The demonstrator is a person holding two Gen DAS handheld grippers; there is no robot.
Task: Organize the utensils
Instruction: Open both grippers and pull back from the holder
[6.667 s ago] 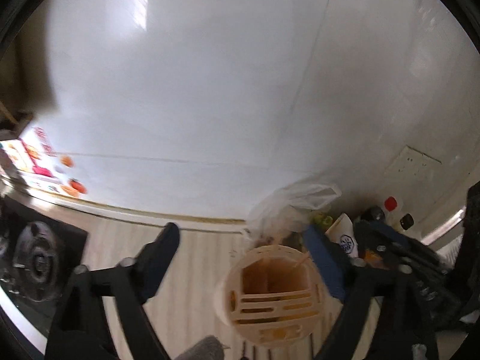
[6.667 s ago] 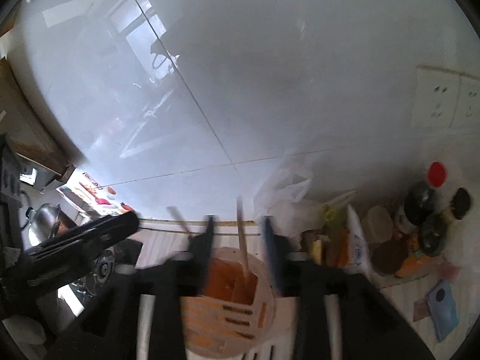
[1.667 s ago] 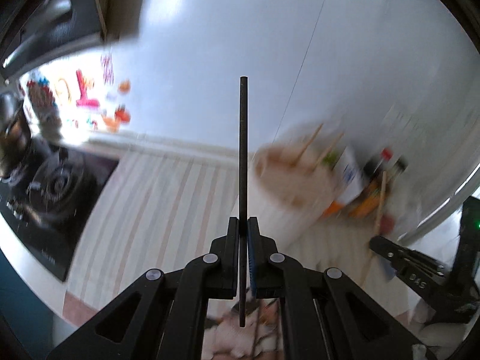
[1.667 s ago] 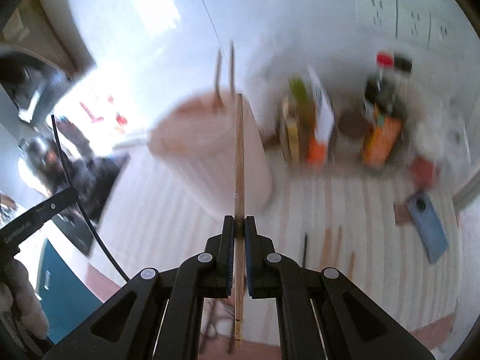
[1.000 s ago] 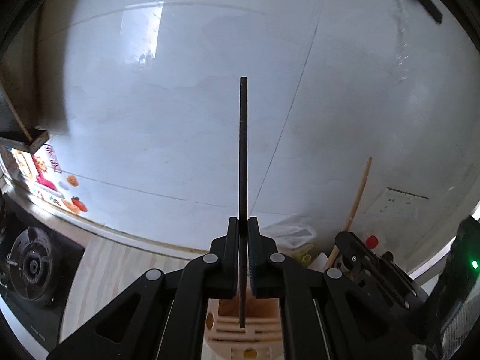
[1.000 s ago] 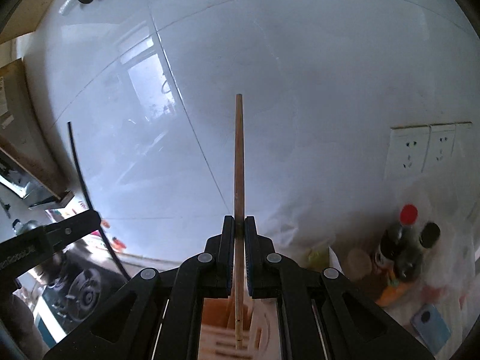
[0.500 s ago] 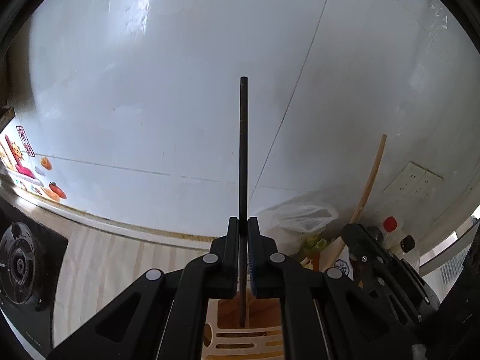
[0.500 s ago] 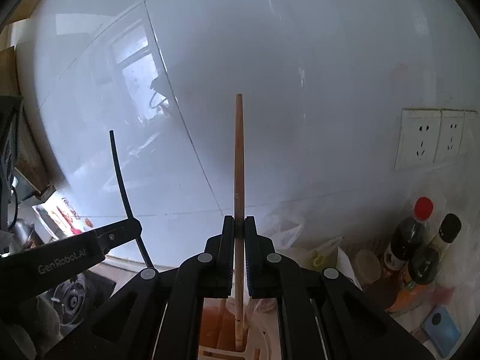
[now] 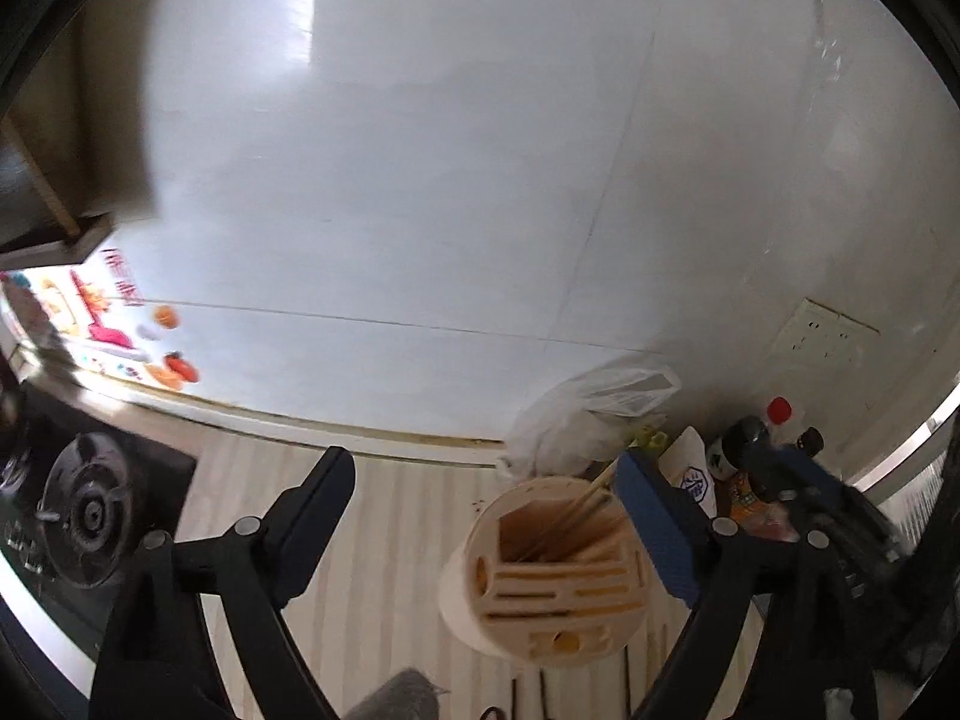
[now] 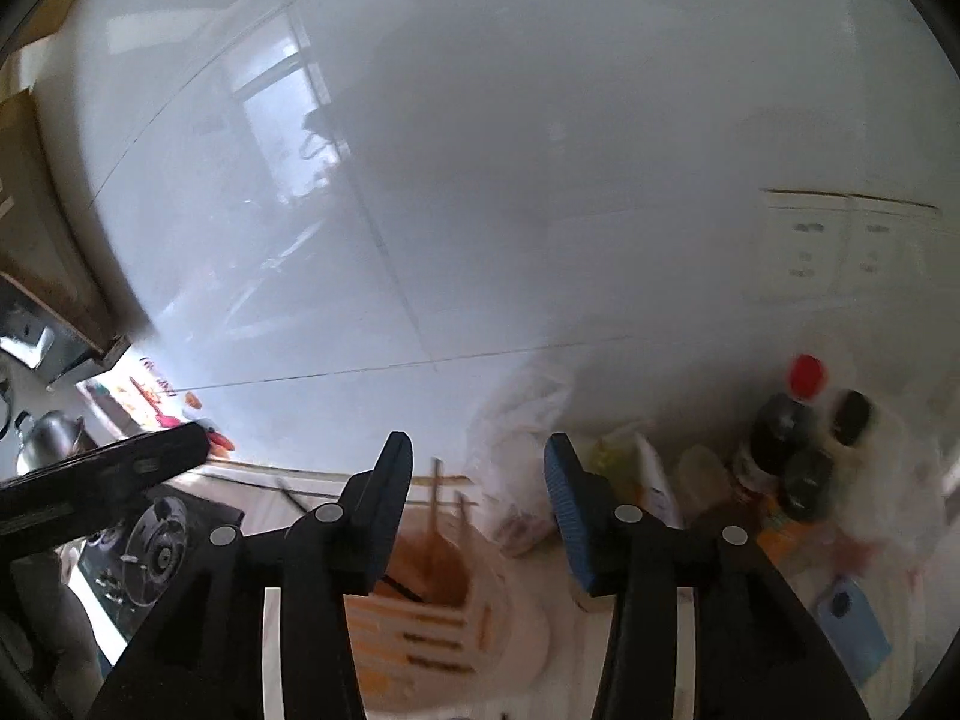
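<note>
A cream utensil holder (image 9: 555,570) with slots stands on the striped counter, wooden chopsticks (image 9: 591,507) leaning in its open compartment. My left gripper (image 9: 486,474) hangs above it, jaws opening wide, nothing between them. In the right wrist view the same holder (image 10: 444,600) is blurred below my right gripper (image 10: 477,459), whose jaws are opening and hold nothing. A wooden chopstick (image 10: 433,501) and a dark chopstick (image 10: 294,499) stick up from the holder. More chopsticks (image 9: 660,657) lie on the counter beside the holder's base.
A gas hob (image 9: 84,516) is at the left. A plastic bag (image 9: 594,414), sauce bottles (image 10: 786,420) and packets crowd the wall behind the holder. A blue phone (image 10: 852,627) lies at the right. Wall sockets (image 10: 840,246) sit on the white tiles. The left gripper's arm (image 10: 102,474) crosses the right view.
Both grippers have opened and let go: the dark chopstick left my left jaws and the wooden one my right, both now down in the holder. Both hands shifted slightly.
</note>
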